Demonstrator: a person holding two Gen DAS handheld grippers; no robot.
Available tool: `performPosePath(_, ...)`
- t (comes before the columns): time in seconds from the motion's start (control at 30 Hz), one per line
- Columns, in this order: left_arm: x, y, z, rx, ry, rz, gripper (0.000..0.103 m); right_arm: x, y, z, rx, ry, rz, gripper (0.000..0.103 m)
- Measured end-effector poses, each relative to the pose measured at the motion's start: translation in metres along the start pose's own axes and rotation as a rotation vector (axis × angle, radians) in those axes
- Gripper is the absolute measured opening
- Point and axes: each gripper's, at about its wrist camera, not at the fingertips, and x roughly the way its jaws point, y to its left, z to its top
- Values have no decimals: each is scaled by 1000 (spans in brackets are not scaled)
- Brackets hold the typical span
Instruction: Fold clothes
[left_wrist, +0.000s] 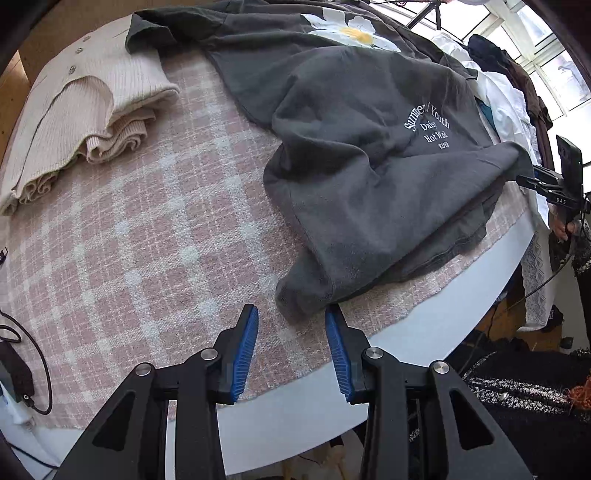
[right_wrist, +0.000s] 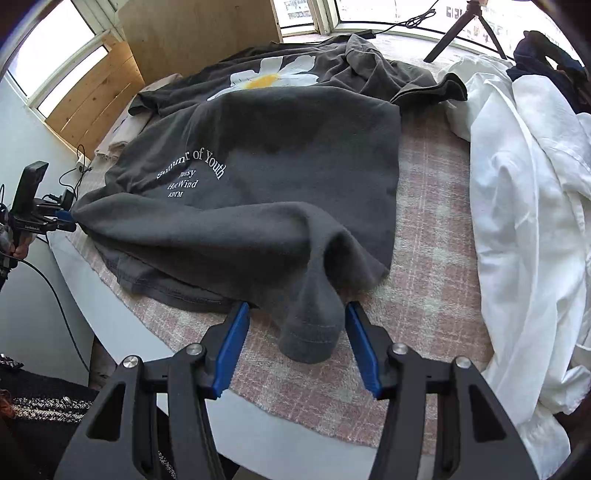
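Both wrist cameras look steeply down, close over the table edge, from opposite ends of the shared dark grey T-shirt (left_wrist: 369, 155) (right_wrist: 266, 192).

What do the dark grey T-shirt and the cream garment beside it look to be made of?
Dark grey T-shirt: soft matte knit, probably cotton jersey; it drapes limply and carries a flat white print. Cream garment: ribbed knit, perhaps wool or acrylic; clear vertical ribs, small buttons, thick folds.
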Motion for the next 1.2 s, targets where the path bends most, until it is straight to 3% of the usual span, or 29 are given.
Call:
performPosePath(0.03, 4, -1, 2, 7, 1, 6, 31, 3, 2, 2, -11, -1, 7, 53)
performPosePath(0.07, 9, -2, 4, 13, 3, 10, 26, 5, 2, 4, -13, 7, 23, 43)
performPosePath(0.1, 11, -3, 6, 17, 9, -10, 3, 7, 3, 6, -13, 17, 42, 29)
performPosePath(0.13, 9, -7, 6, 23, 8, -6, 4, 5, 4, 8, -11, 22, 47, 7)
performPosePath(0.2, 1, -13, 5, 45, 4, -10, 3, -7, 7, 9, -8, 19, 53, 7)
performPosePath(0.37, -57, -20, -23, 73, -23, -80, 3, -84, 31, -6, -27, -44, 45, 6)
performPosePath(0.53, -96, -16, -53, -17, -48, -315, 4, -152, 46, -39, 71, -138, 76, 6)
performPosePath(0.6, -76, -16, -61, -39, -2, -322, 4, -145, 48, -54, 90, -117, 16, 6)
performPosePath(0.7, -34, -11, -67, -72, 73, -317, 4, -97, 48, -70, 127, 3, -30, 6)
performPosePath(0.8, -15, -6, -63, -86, 86, -318, 4, -56, 49, -76, 97, 71, -81, 6)
performPosePath(0.9, -12, 4, -56, -83, 91, -269, 4, -36, 45, -73, 108, 113, -61, 8)
performPosePath(1.03, -14, 12, -62, -76, 114, -217, 4, -41, 36, -91, 161, 134, -46, 19)
performPosePath(1.13, -12, 11, -64, -75, 114, -225, 4, -55, 30, -112, 192, 99, -57, 36)
performPosePath(1.2, -7, 9, -61, -74, 127, -216, 4, -52, 28, -123, 187, 100, -69, 38)
